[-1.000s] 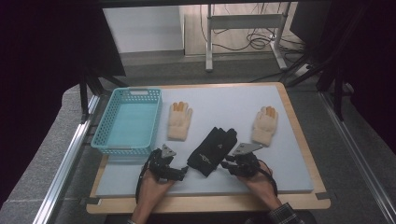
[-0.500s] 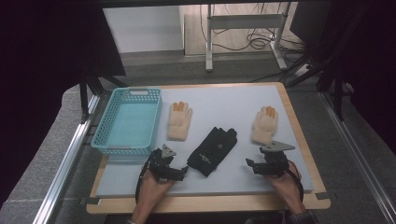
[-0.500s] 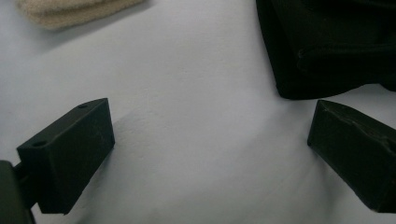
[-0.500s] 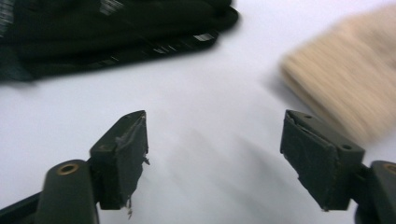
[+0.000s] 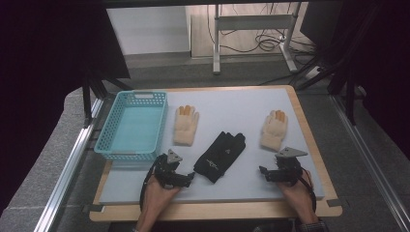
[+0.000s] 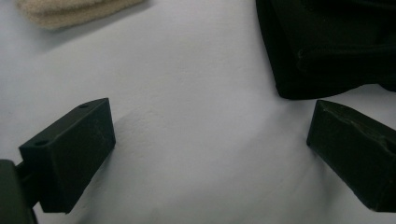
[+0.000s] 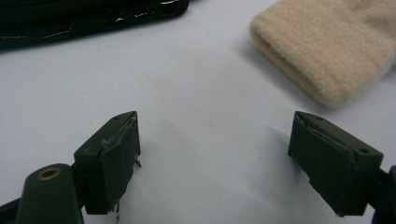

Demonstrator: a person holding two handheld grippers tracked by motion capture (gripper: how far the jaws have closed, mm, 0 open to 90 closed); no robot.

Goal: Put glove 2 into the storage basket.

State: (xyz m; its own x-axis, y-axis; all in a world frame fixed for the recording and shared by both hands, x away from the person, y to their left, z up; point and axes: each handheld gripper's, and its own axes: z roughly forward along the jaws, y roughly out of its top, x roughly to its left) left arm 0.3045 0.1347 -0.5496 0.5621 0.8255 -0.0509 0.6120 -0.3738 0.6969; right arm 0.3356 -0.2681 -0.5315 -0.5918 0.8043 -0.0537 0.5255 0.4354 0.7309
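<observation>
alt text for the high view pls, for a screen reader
A person's two hand-held grippers rest open near the front edge of a pale mat: the left gripper beside a black glove, the right gripper below a cream glove. A second cream glove lies beside an empty turquoise basket.

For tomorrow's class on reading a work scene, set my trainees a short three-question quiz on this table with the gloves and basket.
1. True or false: the turquoise basket holds a glove.
2. How many beige gloves lie on the mat, and where do they lie relative to the black glove?
3. Multiple choice: the right claw is A) shut on the black glove, B) open with nothing between its jaws, C) shut on a beige glove.

Key
1. False; it is empty.
2. Two: the left beige glove and the right beige glove, one either side.
3. B
</observation>
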